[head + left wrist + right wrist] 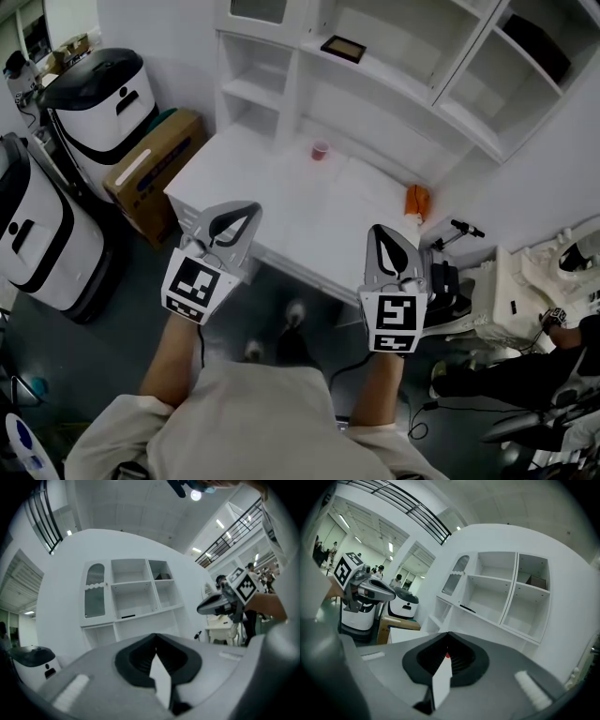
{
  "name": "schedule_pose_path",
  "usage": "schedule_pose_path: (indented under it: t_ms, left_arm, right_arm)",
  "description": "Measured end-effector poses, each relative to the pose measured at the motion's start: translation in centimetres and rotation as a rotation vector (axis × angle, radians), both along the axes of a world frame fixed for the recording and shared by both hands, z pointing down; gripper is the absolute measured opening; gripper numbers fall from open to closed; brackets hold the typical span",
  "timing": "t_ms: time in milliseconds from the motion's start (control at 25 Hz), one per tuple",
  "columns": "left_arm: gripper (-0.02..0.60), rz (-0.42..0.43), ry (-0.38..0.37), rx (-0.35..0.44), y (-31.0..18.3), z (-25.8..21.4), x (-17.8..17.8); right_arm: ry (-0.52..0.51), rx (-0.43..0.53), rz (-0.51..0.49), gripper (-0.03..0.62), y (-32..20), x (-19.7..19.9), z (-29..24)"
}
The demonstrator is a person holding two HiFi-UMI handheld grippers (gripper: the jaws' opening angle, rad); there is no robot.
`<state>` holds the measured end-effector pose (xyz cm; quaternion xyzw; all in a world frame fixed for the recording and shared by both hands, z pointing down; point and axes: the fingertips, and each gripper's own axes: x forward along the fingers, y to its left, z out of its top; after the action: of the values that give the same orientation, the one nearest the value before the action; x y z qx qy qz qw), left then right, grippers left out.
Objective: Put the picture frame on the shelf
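The dark picture frame [343, 48] lies flat on the white shelf [394, 80] above the desk. It shows as a thin dark bar in the left gripper view [128, 616] and in the right gripper view [467, 608]. My left gripper [253, 207] hovers over the desk's near left edge, shut and holding nothing [154, 637]. My right gripper [378, 231] hangs at the desk's near right edge, also shut and holding nothing [447, 635]. Both are well short of the shelf, pointing toward it.
On the white desk [281, 202] stand a small red cup [320, 150] and an orange object [416, 199]. A dark item [539, 47] sits in the upper right compartment. A cardboard box [155, 164] and white machines [98, 103] stand left; a chair and gear crowd the right.
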<state>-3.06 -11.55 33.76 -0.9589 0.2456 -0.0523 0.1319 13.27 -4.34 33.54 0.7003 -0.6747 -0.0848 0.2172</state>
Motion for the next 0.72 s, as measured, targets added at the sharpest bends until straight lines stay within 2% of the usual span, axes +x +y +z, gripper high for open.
schedule_pose_path:
  t_ms: [720]
  left_arm:
    - [-0.002, 0.010, 0.002, 0.014, 2.1, -1.0, -0.3]
  right_arm:
    - [-0.014, 0.005, -0.017, 0.008, 1.7, -1.0, -0.3]
